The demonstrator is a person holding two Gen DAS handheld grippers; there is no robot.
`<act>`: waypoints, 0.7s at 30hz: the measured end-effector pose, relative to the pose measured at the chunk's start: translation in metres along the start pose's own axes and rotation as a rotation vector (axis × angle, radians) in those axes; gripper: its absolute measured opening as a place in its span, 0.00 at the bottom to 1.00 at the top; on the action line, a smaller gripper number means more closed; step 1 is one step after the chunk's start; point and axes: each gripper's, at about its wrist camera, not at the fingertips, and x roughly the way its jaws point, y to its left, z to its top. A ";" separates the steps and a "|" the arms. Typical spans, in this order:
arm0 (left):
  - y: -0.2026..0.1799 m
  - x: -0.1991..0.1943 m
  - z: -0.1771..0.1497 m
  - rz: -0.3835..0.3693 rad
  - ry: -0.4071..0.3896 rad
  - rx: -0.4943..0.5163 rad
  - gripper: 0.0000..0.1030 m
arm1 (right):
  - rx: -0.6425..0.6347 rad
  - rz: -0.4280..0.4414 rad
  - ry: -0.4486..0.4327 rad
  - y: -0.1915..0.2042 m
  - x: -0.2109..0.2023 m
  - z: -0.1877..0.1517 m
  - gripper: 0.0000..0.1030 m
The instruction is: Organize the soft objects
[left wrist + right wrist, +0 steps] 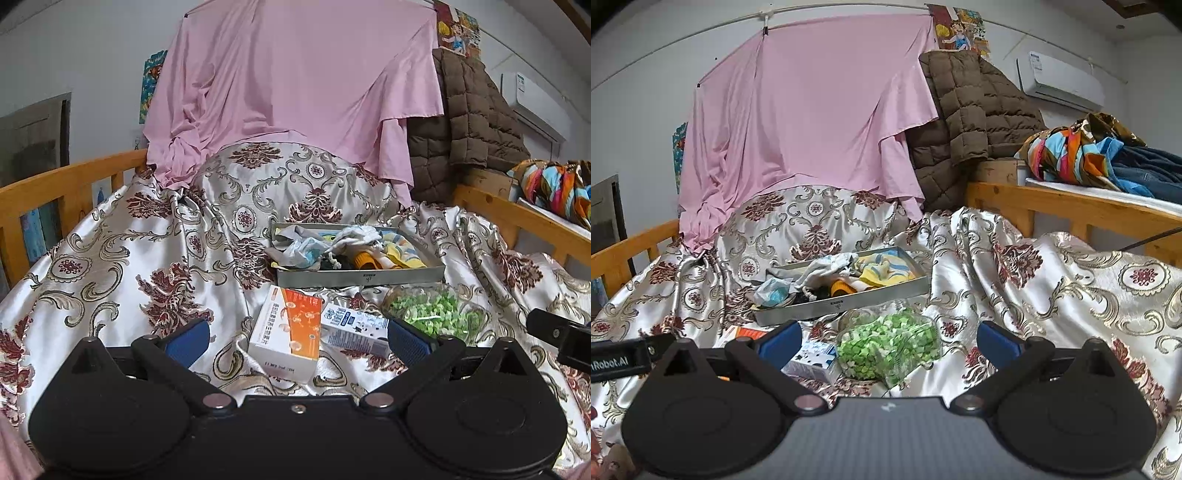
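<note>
A grey metal tray lies on the patterned satin bedspread and holds several soft items: crumpled cloths, a yellow-striped fabric and a yellow-orange toy. In front of it lie an orange-and-white box, a small blue-white carton and a clear bag of green pieces. My left gripper is open above the two boxes. My right gripper is open around the green bag without touching it.
Wooden bed rails run along both sides. A pink sheet hangs behind a satin-covered pillow. A brown quilted jacket and colourful clothes sit at the right. The other gripper's body is at the right edge.
</note>
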 end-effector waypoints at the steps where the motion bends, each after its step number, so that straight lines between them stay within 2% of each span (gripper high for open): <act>1: 0.000 -0.001 -0.001 -0.002 0.001 0.004 0.99 | 0.004 0.004 0.007 0.001 0.000 -0.001 1.00; 21: 0.003 -0.010 -0.008 0.031 -0.004 0.003 0.99 | -0.027 0.006 0.031 0.013 -0.011 -0.011 1.00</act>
